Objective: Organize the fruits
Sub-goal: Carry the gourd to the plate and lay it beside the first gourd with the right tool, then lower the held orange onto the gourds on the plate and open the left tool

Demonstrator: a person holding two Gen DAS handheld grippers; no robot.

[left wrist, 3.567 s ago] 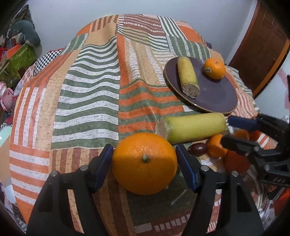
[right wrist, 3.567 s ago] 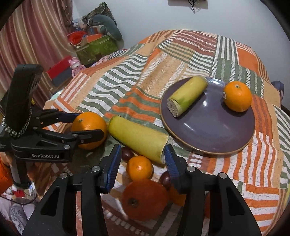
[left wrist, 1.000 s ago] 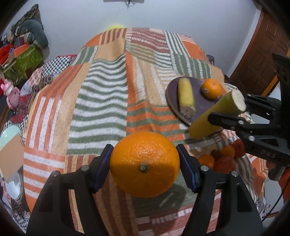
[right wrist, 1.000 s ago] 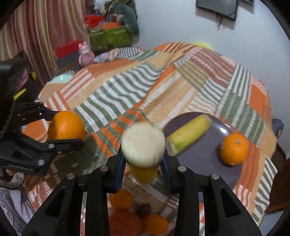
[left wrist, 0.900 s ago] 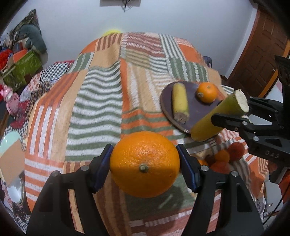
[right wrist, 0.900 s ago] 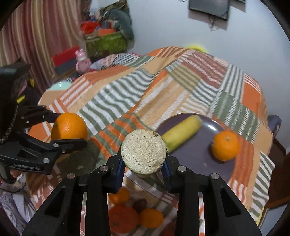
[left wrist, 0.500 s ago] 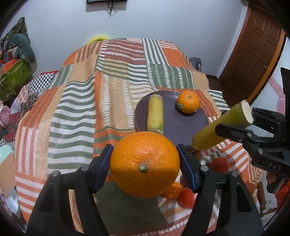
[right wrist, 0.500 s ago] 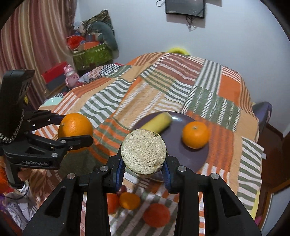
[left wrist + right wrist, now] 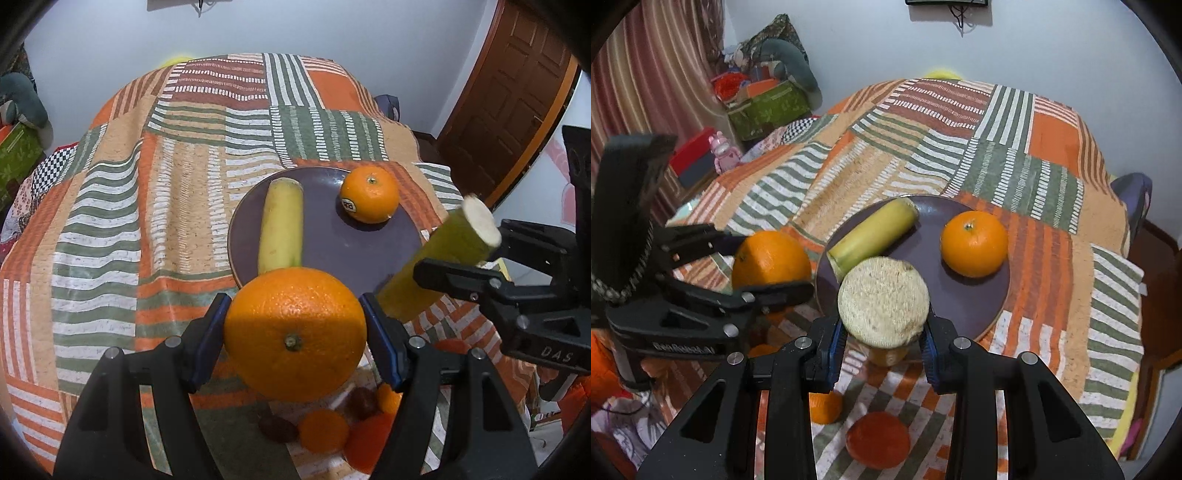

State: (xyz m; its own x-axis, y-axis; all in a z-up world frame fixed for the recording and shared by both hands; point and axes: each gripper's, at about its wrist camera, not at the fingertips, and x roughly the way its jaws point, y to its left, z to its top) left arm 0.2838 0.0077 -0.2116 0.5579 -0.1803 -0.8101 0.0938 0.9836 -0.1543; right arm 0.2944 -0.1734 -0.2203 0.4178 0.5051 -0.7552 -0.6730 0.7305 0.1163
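Even soft indoor light, faint shadows, heavy fisheye bending, dark vignetted corners, slight motion blur.

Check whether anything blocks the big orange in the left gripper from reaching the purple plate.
Nothing visible does. The large orange, held in the left gripper, hovers at the round purple plate's near rim; bare plate lies just beyond it.

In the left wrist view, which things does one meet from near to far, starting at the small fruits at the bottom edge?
Small fruits on the cloth → large orange held in the left gripper → purple plate → labelled orange on the plate → far edge of the patchwork cloth → white wall.
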